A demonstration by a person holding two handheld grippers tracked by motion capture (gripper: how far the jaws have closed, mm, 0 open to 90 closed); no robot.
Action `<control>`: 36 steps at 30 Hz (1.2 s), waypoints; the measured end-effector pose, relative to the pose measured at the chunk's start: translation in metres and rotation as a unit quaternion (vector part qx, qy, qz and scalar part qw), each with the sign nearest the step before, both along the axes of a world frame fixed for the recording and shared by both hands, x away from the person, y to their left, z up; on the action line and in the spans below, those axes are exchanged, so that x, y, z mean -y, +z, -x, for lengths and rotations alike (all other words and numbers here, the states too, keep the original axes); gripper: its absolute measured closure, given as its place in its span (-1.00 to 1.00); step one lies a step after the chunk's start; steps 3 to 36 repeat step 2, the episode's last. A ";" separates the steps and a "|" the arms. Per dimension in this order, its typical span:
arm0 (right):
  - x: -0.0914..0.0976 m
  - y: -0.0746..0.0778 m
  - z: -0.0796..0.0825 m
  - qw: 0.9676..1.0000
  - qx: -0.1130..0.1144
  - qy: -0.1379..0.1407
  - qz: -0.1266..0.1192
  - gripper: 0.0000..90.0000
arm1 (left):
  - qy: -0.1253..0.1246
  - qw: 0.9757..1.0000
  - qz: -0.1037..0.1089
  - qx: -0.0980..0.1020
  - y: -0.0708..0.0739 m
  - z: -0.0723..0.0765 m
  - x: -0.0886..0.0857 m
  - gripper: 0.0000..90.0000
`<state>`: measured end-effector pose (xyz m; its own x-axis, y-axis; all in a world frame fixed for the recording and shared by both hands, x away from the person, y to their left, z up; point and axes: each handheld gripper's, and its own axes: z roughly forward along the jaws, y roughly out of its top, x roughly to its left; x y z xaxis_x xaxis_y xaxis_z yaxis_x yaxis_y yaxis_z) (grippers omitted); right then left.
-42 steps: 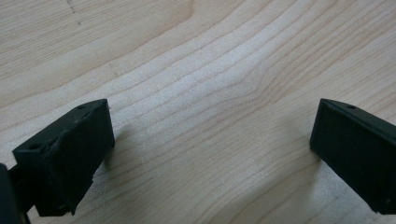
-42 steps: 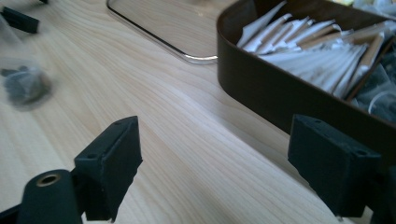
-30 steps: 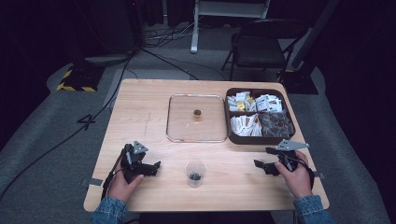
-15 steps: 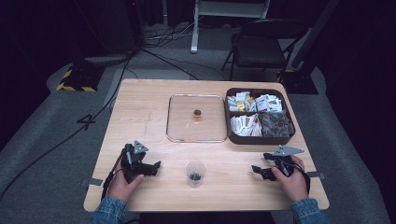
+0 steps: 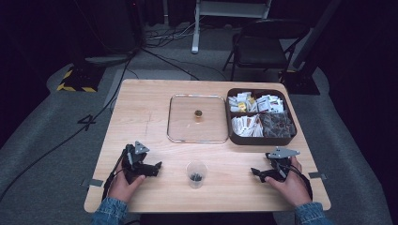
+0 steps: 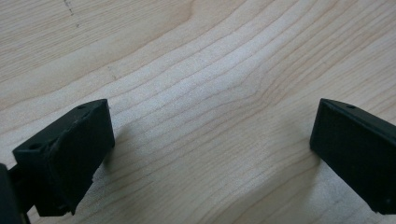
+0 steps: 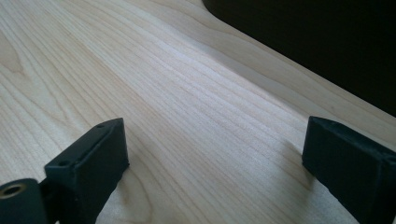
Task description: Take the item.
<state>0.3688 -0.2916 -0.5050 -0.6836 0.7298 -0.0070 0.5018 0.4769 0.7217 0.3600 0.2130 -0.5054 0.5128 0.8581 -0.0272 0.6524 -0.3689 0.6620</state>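
Both grippers are seen resting low on the wooden table (image 5: 150, 108), near its front edge, each held by a hand. Left gripper (image 5: 157, 165) is held at the front-left w/ jaws spread wide apart; nothing is gripped between them. In the left gripper view its two black jaws are set far apart over bare wood grain (image 6: 210, 93), tips down at the table surface. Right gripper (image 5: 255, 171) is held at the front-right, jaws likewise spread w/ nothing between; in the right gripper view the jaws are wide apart over the tabletop (image 7: 177, 102), and a dark rounded wall (image 7: 327, 42) is seen beyond, top right.

Between the two grippers, approx. centred near the front edge, a small clear plastic cup (image 5: 196, 173) is stood upright w/ dark bits inside; it is touched by neither gripper. Farther back, a square glass lid or tray (image 5: 178, 117) w/ a small knob (image 5: 198, 114) at its centre is laid flat mid-table. Just beside it, to the right, a dark compartmented tray (image 5: 260, 139) is placed, packed w/ small packets, pale ones at the back and left, darker ones in the front-right compartment. A folding chair (image 5: 263, 42) is seen beyond the table on the grey floor.
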 end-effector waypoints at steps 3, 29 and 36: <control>0.000 0.000 0.000 1.000 0.000 -0.001 0.000 -0.87 | 0.000 1.000 0.000 0.000 0.000 0.000 0.000 -1.00; 0.000 0.000 0.000 1.000 0.000 -0.001 0.000 -0.87 | 0.000 1.000 0.000 0.000 0.000 0.000 0.000 -1.00; 0.000 0.000 0.000 1.000 0.000 -0.001 0.000 -0.87 | 0.000 1.000 0.000 0.000 0.000 0.000 0.000 -1.00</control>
